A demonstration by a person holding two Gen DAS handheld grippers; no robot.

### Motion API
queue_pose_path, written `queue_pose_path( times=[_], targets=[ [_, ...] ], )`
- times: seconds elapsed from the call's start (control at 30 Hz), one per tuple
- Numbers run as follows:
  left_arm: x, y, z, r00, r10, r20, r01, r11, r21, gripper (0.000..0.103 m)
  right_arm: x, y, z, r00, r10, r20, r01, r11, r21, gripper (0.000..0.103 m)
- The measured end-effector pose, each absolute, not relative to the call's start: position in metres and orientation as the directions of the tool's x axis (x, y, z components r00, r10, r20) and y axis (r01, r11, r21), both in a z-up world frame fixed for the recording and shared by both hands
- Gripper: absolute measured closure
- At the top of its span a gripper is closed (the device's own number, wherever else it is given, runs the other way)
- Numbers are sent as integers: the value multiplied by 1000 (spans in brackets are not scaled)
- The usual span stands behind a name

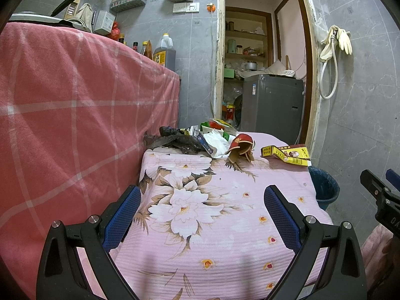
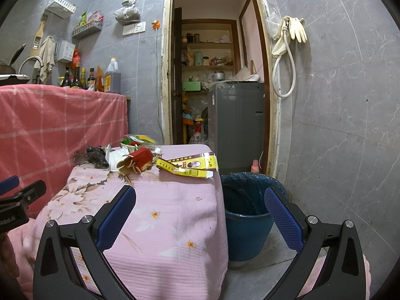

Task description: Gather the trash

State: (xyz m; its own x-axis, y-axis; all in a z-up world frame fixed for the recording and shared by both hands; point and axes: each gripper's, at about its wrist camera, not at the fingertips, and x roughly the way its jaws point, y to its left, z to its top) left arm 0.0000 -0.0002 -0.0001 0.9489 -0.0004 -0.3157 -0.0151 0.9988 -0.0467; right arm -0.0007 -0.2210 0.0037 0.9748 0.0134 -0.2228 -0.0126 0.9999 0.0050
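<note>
1. Left wrist view: left gripper (image 1: 202, 200) nearest the lens, blue-padded fingers (image 1: 122, 215) spread wide, nothing between them, hovering over the near end of the pink floral cloth (image 1: 225, 237).
2. Trash sits well ahead of the left gripper at the cloth's far edge: dark crumpled plastic wrapper (image 1: 175, 141) ahead-left, white crumpled paper (image 1: 216, 142) beside it, green snack wrappers (image 1: 217, 125) behind that, red-and-tan torn carton (image 1: 241, 147) straight ahead, flattened yellow-and-maroon box (image 1: 286, 153) ahead-right.
3. Blue bucket (image 1: 325, 187) is right of the gripper, below the cloth edge. Red checked cloth (image 1: 62, 112) covers the counter to the left. Right gripper (image 1: 380, 195) shows at the right edge, too cropped to tell its opening here.
4. Right wrist view: right gripper (image 2: 200, 205) wide, empty, its left finger over the floral cloth (image 2: 175, 212), its right finger in front of the blue bucket (image 2: 247, 227).
5. Bucket is lined with a dark bag and stands on the floor just beside the covered table.
6. Flattened box (image 2: 190, 166) lies ahead at the far corner, red carton (image 2: 140, 160) ahead-left touching white paper (image 2: 117, 157), dark wrapper (image 2: 95, 156) further left.
7. Left gripper (image 2: 22, 192) shows at the left edge.
</note>
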Motion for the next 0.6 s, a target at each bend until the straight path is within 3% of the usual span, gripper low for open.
queue_pose_path(
  times=[0.6],
  targets=[
    [18, -4, 1, 948, 14, -317, -28, 999, -40, 6, 11, -214, 10, 974, 31, -225, -32, 999, -3, 0]
  ],
)
